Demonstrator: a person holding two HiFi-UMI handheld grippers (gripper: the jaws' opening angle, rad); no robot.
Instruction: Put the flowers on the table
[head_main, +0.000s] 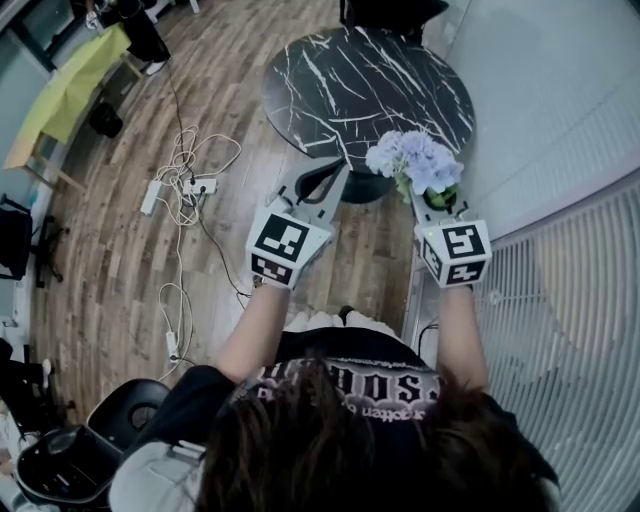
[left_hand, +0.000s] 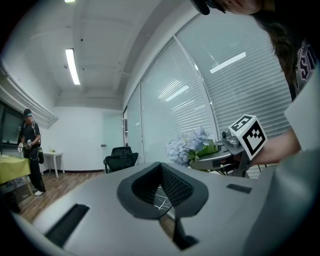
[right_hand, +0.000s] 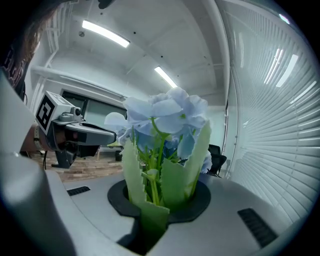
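A bunch of pale blue flowers (head_main: 415, 160) with green leaves stands upright in my right gripper (head_main: 432, 195), which is shut on the stems. In the right gripper view the flowers (right_hand: 165, 120) rise from between the jaws of the right gripper (right_hand: 160, 200). A round black marble table (head_main: 370, 80) lies just beyond both grippers, and the blooms hang over its near edge. My left gripper (head_main: 325, 180) points at the table's near rim, shut with nothing in it. The left gripper view shows its jaws (left_hand: 162, 192) closed, with the flowers (left_hand: 187, 145) off to the right.
White cables and power strips (head_main: 185, 185) lie on the wooden floor to the left. A blind-covered window wall (head_main: 560, 290) runs along the right. A yellow table (head_main: 70, 85) stands far left and a black chair (head_main: 75, 455) near left. Another person (left_hand: 30, 145) stands far off.
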